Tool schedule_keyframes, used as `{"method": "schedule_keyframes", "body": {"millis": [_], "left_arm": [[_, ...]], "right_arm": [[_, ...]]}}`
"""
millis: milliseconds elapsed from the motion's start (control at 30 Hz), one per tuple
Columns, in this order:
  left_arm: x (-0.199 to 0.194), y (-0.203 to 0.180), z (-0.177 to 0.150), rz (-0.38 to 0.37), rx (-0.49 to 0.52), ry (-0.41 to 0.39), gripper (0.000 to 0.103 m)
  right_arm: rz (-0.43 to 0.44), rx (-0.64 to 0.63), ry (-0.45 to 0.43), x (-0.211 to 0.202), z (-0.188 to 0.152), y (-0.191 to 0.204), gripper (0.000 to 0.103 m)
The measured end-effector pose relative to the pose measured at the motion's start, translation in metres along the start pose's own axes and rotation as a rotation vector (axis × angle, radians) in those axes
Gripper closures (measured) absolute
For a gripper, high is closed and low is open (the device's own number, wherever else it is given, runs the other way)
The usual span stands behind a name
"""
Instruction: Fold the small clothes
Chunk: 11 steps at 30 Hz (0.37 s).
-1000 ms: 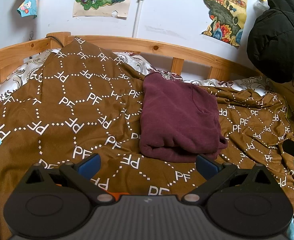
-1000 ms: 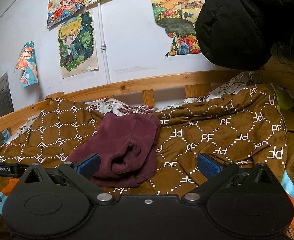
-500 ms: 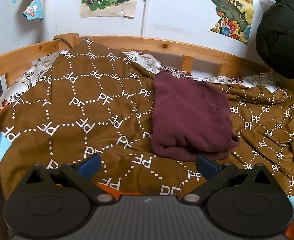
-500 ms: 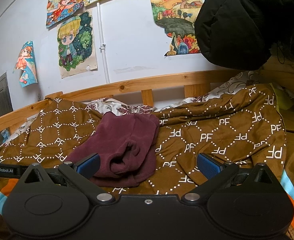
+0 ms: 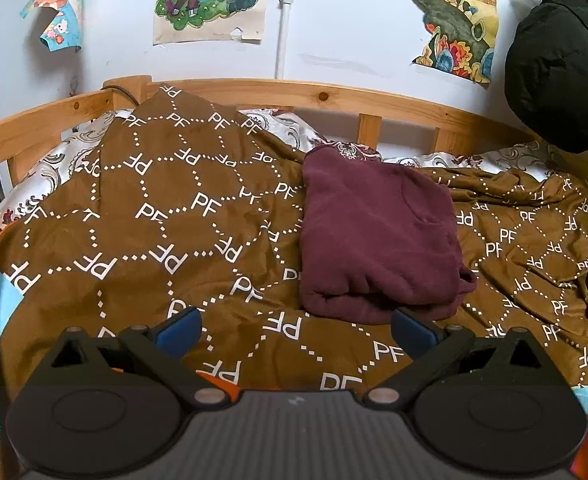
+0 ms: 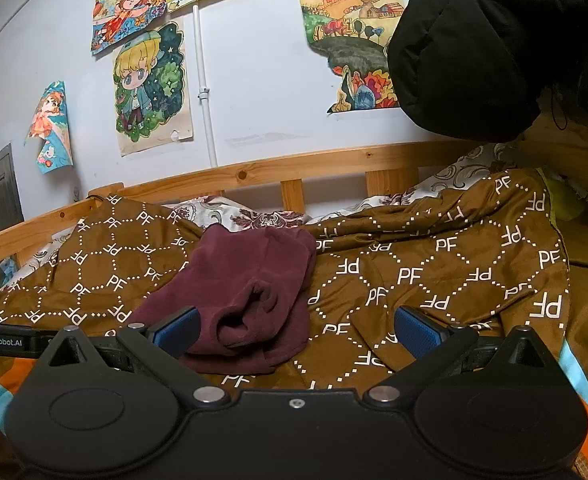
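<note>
Left gripper (image 5: pixel 296 326): matte black body, ribbed dark-grey centre panel with a small pale logo at 12 o'clock of it. Two round black discs at 8 and 4 o'clock, triangular cut-outs above each. Silver pivot pins on both linkage arms. Blue pads (image 5: pixel 177 330) on the fingers.

Right gripper (image 6: pixel 297 330): same black shell, smooth centre, one small screw at top middle, silver pins either side. Blue textured pads (image 6: pixel 417 331). White "GenRobot.AI" lettering on a black bar at 9 o'clock.

Two low views across the bed (image 5: pixel 134 208) toward the wall, both sharing the maroon garment (image 5: pixel 374 236) (image 6: pixel 246 280).
</note>
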State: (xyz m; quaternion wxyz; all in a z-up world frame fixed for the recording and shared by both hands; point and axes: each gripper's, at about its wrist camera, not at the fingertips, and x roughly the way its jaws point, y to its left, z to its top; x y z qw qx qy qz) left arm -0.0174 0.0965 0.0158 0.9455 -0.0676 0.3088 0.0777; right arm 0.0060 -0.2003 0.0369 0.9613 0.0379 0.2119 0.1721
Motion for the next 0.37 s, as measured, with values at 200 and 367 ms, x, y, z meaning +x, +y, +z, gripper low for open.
{"method": "schedule_keyframes", "body": {"millis": [200, 367], "left_arm": [[0.0003, -0.0008, -0.0003, -0.003, 0.009, 0.003, 0.001], [0.0005, -0.0004, 0.0, -0.002, 0.011, 0.005, 0.001]], "right_arm": [[0.0, 0.001, 0.0, 0.0, 0.0001, 0.0001, 0.001], [0.0, 0.0, 0.001, 0.0, 0.0003, -0.0001, 0.001]]}}
